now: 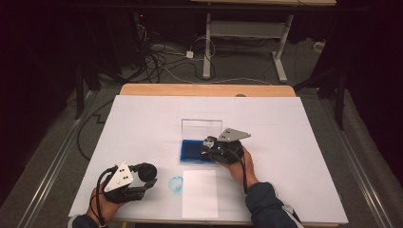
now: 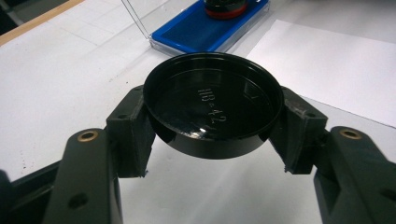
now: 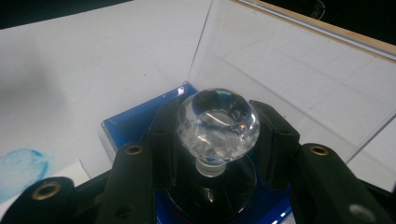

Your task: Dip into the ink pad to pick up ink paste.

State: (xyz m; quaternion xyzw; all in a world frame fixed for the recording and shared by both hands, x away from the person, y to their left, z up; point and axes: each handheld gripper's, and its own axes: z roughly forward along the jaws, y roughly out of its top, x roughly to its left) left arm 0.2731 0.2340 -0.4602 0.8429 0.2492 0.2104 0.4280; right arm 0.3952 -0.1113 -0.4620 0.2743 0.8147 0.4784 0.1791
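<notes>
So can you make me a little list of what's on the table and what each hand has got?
left gripper: jaws shut on a round black lid, held above the table
right gripper: jaws shut on the clear faceted knob of a round stamp, down on the ink pad
blue ink pad: middle of the table, clear cover standing open
white paper sheet: near edge
blue smudge: left of the sheet

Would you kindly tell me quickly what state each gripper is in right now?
Left gripper: closed on the round black plastic lid.
Right gripper: closed on the stamp's clear faceted knob, over the blue ink pad.
</notes>
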